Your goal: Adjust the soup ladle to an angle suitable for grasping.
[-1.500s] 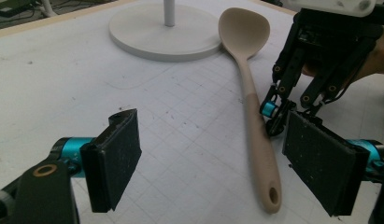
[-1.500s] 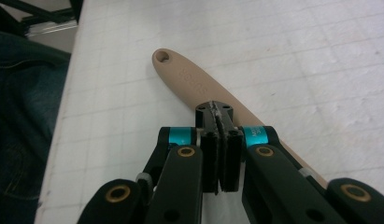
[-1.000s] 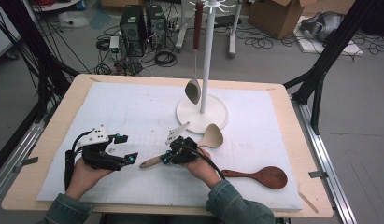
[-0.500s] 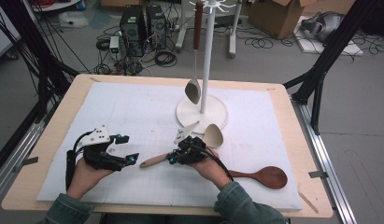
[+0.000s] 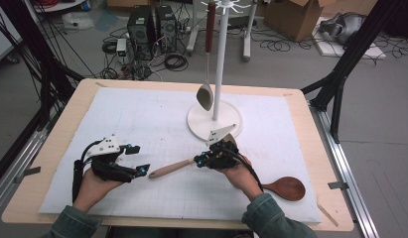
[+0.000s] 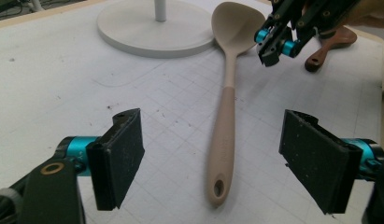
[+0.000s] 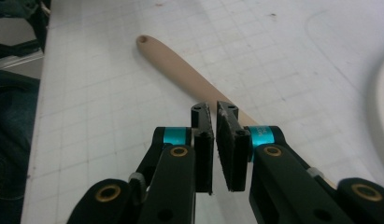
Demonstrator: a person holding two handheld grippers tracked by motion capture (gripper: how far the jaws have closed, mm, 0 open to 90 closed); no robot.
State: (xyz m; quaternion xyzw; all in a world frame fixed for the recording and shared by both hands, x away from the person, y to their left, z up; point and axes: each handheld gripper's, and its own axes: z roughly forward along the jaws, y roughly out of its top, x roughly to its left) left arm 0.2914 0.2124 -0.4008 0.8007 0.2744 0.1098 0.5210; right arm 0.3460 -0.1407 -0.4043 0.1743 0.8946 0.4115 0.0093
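Spoon (image 6: pixel 225 112) lies flat, its smooth beige handle pointing at your wide left gripper (image 6: pixel 217 163); your right gripper (image 7: pixel 215 140) is closed, empty.

A matt beige silicone-looking spoon (image 6: pixel 228 88) lies on a white gridded mat (image 5: pixel 142 119) over pale wood table (image 5: pixel 57 144).

At the upper centre of the high view we see the white stand (image 5: pixel 215 119), its pole and round base blocking the far middle of the counter (image 5: pixel 57 144), with a spoon (image 5: pixel 205 94) hanging just left of the pole. The beige spoon (image 5: pixel 174 167) lies across the lower centre. A dark wooden spoon (image 5: pixel 286 187) sits lower right. The upper left and upper right of the mat lie bare.
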